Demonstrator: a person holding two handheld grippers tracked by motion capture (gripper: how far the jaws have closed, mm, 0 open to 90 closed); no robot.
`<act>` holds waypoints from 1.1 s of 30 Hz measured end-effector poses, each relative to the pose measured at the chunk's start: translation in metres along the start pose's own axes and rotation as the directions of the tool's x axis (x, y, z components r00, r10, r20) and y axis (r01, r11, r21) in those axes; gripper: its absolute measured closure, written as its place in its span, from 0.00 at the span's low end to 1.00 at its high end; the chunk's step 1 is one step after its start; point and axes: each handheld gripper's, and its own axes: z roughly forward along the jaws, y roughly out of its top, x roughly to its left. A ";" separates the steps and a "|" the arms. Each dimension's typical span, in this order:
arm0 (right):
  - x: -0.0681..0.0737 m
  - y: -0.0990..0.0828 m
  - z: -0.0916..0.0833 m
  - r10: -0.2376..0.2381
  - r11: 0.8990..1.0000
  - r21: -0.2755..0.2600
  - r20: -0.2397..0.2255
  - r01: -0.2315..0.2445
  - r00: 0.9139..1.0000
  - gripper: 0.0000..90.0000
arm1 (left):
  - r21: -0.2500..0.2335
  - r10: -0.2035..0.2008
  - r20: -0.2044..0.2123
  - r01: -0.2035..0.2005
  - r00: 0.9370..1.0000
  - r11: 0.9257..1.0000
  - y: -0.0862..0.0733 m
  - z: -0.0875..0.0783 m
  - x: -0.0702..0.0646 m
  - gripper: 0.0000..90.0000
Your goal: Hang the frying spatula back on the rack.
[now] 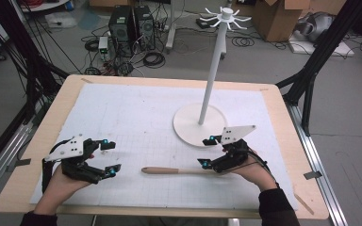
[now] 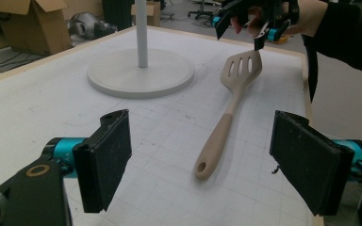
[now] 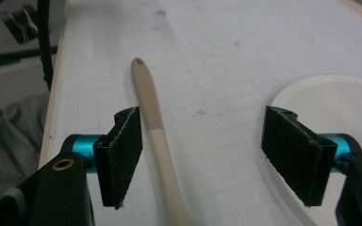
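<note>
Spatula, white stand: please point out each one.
spatula (image 2: 242, 69), left gripper view, on the slotted blade.
white stand (image 1: 191, 126), high view, on the round base.

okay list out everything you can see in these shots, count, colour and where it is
Slotted spatula: one, beige, lying on the mat, head toward the right hand-held gripper.
Rack stand: one, white, pole on a round base, far right of the mat.
Mat: one, white with a grid, covering the table.
Table: one, light wood rim.
Cardboard boxes: brown, on the floor behind.
Computer towers: two, black, on the floor behind.
Left hand-held gripper: one, black, open, near left.
Right hand-held gripper: one, black, open astride the spatula.
</note>
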 end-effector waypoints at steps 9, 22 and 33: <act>-0.002 -0.001 0.023 -0.031 0.992 0.119 -0.038 0.035 0.999 0.38 | 0.003 -0.002 0.001 0.002 1.000 1.000 0.000 0.001 0.000 0.24; 0.004 -0.002 0.043 -0.072 0.962 0.258 -0.071 0.088 0.995 0.47 | 0.024 0.000 0.005 0.000 1.000 1.000 -0.002 0.006 -0.001 0.25; 0.012 0.001 0.063 -0.113 0.918 0.369 -0.109 0.146 0.988 0.56 | 0.034 0.001 0.013 -0.002 1.000 0.999 -0.002 0.008 -0.002 0.25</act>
